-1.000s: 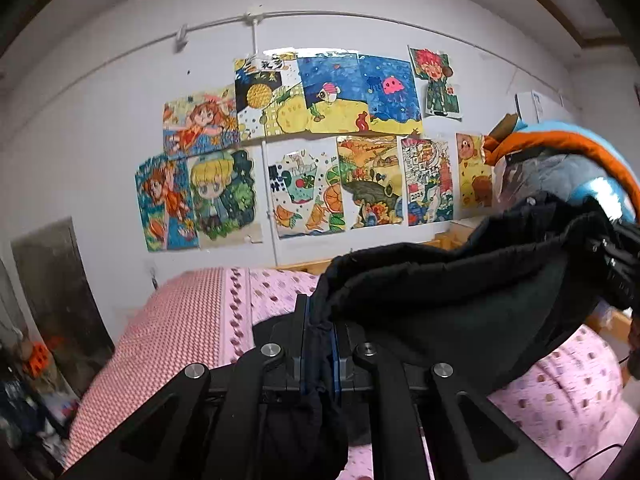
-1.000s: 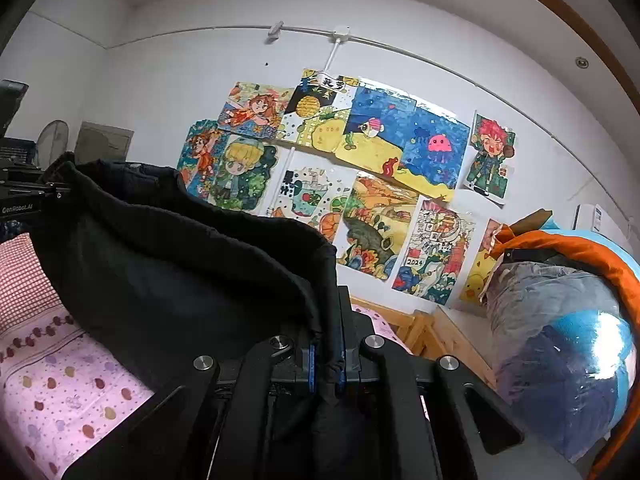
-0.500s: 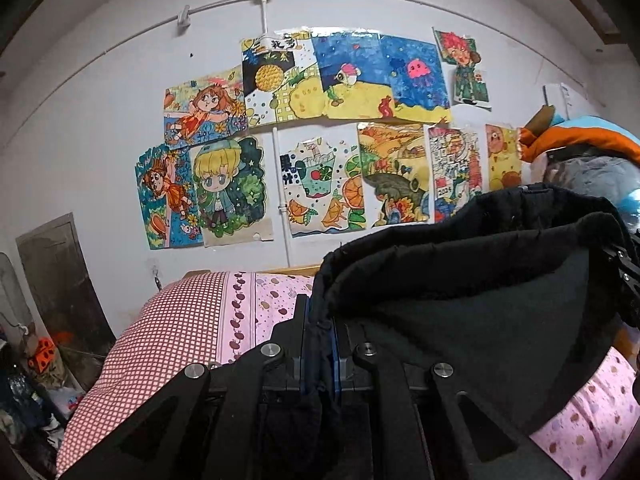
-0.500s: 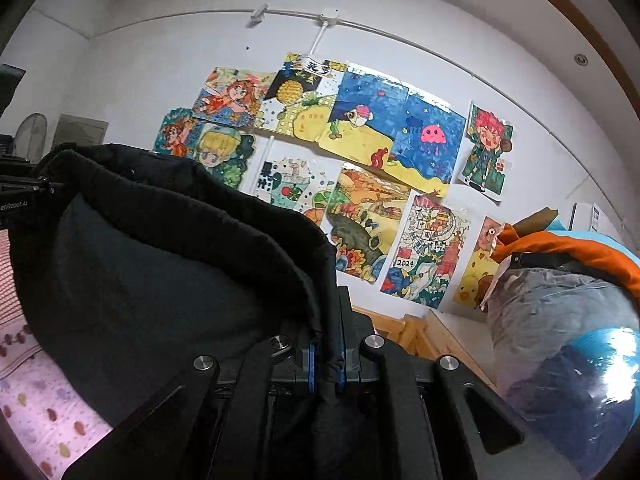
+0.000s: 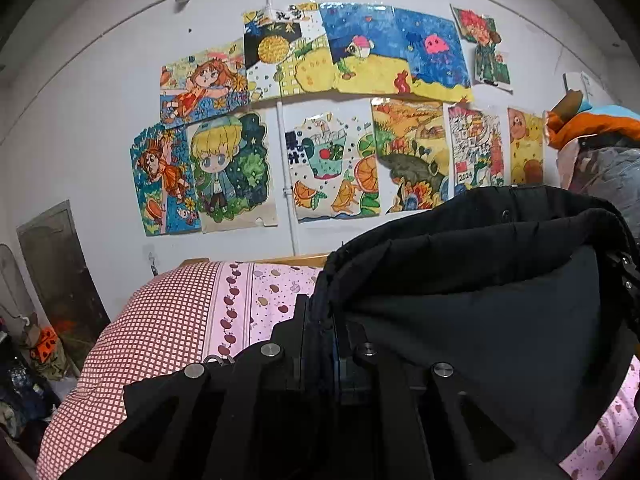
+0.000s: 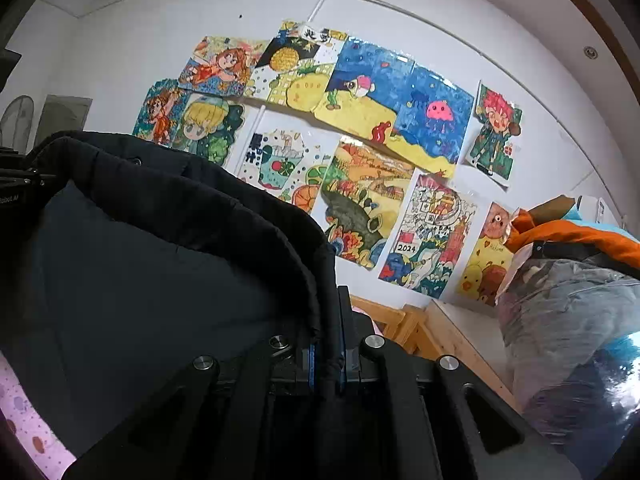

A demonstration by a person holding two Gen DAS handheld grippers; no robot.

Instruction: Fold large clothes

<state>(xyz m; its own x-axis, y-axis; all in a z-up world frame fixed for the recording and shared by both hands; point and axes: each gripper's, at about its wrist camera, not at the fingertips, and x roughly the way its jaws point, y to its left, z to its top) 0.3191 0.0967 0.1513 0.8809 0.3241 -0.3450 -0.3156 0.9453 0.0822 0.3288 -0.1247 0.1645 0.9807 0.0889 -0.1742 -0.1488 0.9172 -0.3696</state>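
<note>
Pinching garment (image 5: 480, 312) hem between pressed-together fingers of left gripper (image 5: 320, 340) and right gripper (image 6: 326, 356). Holding it stretched above bed (image 5: 168, 320). Carrying the fold over, apparently; next, lowering hem evenly onto far edge.

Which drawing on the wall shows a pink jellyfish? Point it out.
The blue underwater drawing at the right end of the top row, over yellow sand. The other drawings show cartoon children, fruit, a landscape or a pineapple, none with a jellyfish.

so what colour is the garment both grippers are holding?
Black garment, plain, no pattern; clearest in the left wrist view.
</note>
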